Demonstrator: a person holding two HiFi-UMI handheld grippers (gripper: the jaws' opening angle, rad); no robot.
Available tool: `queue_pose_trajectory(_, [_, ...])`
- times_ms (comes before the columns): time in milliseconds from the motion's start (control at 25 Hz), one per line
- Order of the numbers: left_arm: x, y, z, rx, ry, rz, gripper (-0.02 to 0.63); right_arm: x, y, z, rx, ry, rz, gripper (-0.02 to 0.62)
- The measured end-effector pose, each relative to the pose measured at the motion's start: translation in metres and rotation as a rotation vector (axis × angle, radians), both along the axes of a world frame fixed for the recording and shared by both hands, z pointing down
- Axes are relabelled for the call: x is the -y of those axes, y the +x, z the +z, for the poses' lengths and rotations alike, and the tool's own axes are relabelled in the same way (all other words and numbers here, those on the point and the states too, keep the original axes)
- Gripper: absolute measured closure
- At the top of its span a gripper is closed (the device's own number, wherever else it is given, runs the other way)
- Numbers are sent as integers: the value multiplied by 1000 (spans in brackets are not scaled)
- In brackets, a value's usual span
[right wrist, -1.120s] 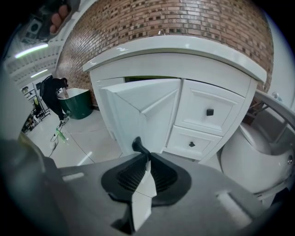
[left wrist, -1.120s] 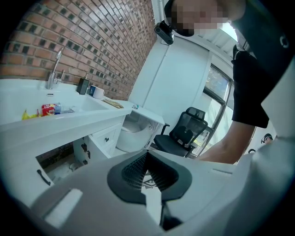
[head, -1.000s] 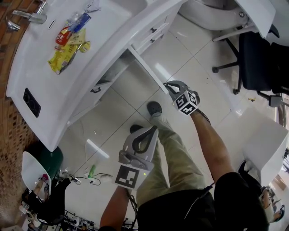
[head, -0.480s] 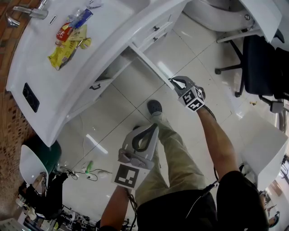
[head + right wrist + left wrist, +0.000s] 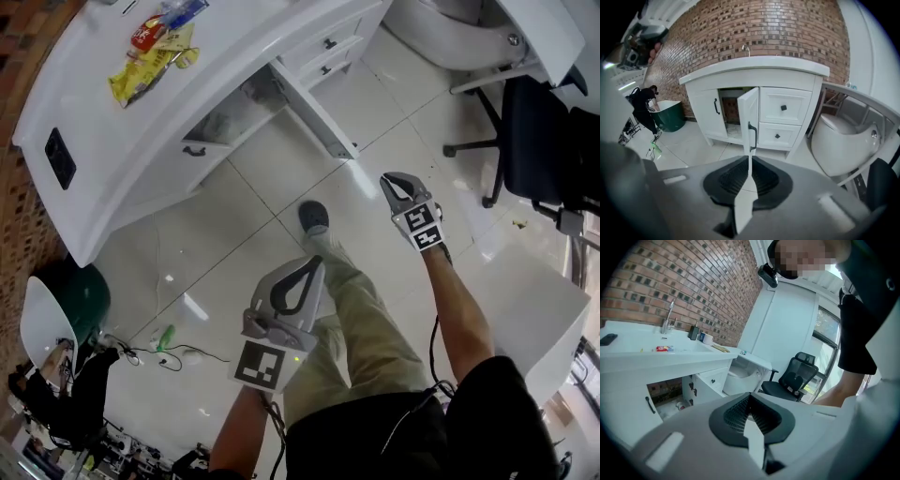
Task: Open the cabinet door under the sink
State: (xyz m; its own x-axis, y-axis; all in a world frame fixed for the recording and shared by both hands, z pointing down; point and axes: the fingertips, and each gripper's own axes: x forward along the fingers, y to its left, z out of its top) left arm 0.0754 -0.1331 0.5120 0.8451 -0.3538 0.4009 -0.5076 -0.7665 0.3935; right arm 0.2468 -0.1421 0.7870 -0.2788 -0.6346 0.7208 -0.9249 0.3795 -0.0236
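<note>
From my station, the cabinet door (image 5: 317,114) stood swung well out from the white vanity (image 5: 141,122), roughly square to its front, with the dark space under the sink showing behind it. In the right gripper view the door (image 5: 749,115) sat straight ahead, its black handle (image 5: 752,136) facing me and well apart from the jaws. The right gripper (image 5: 392,180) hung over the tiled floor (image 5: 234,225), clear of the door, with its jaws brought together and nothing between them. The left gripper (image 5: 309,267) was lower and nearer my body, likewise closed on nothing and touching nothing. I judged the opening step itself as good as finished, leaving only the retreat. If a wider swing were wanted, the next move would call for parting the right jaws, lining them up on that upright handle, closing on it and drawing along the door's arc rather than straight back. The neighbouring door (image 5: 707,112) was shut, which I took to be outside the job.
</note>
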Motion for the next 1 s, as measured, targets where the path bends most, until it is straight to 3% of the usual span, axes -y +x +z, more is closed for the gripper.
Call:
queue_pose_trajectory(240, [-85, -39, -14, -47, 40, -113, 589, -50, -30, -79, 53, 183, 37, 584])
queue_pose_trajectory(440, [-202, -69, -41, -64, 33, -171, 589, -146, -69, -180, 116, 297, -19, 584])
queue_pose_trajectory(600, [-288, -88, -83, -95, 44, -221, 589, -243, -94, -253, 128, 287, -126, 603])
queue_pose_trajectory(800, [-359, -100, -116, -122, 55, -229, 590, -317, -119, -319, 96, 257, -255, 603])
queue_pose_trajectory(1000, [-412, -100, -148, -120, 47, -204, 589, -358, -147, -402, 109, 356, -297, 603])
